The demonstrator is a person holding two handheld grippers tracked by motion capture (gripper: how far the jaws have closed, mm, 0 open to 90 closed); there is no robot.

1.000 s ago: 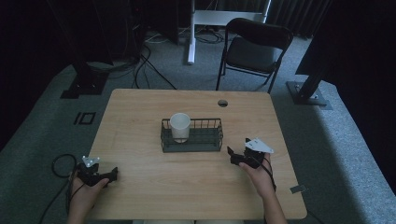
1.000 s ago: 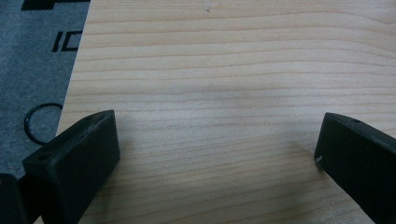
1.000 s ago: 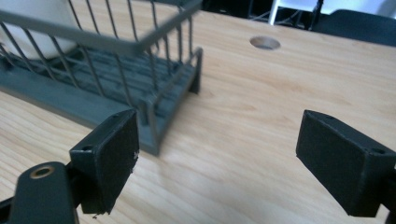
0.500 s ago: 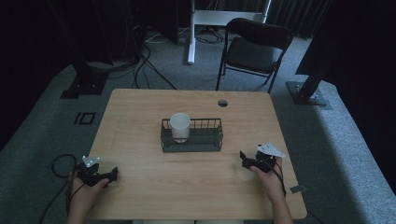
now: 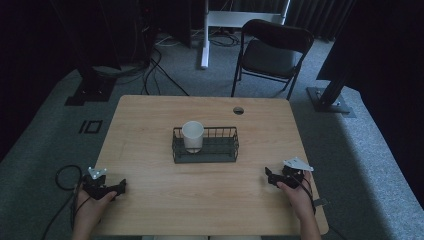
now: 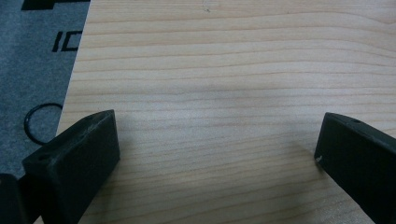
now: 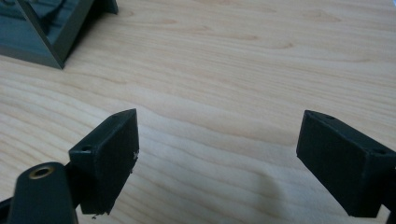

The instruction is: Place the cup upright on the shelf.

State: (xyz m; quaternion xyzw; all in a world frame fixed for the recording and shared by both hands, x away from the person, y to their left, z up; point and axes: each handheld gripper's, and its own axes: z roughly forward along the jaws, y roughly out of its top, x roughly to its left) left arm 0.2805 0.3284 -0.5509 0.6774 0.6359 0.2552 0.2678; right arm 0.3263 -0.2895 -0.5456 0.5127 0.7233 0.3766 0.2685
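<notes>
A white cup (image 5: 192, 135) stands upright in the left part of a dark wire basket (image 5: 225, 148) at the middle of the wooden table (image 5: 200, 115). My left gripper (image 5: 119, 187) rests low near the table's front left corner, held in a hand, and its jaws are spread wide over bare wood in the left gripper view (image 6: 217, 154). My right gripper (image 5: 268, 176) sits near the front right, also hand-held, open with nothing between its jaws (image 7: 217, 158). A corner of the basket (image 7: 51, 28) shows at the upper left of the right gripper view.
A black folding chair (image 5: 272, 52) stands beyond the table's far edge. A round cable hole (image 5: 238, 110) lies near the far right of the tabletop. Cables and stand bases lie on the grey floor (image 5: 65, 120) around the table. A cable loop (image 6: 39, 123) lies off the table's left edge.
My right gripper has drawn back from near the basket toward the front right of the table. The left gripper has stayed put.
</notes>
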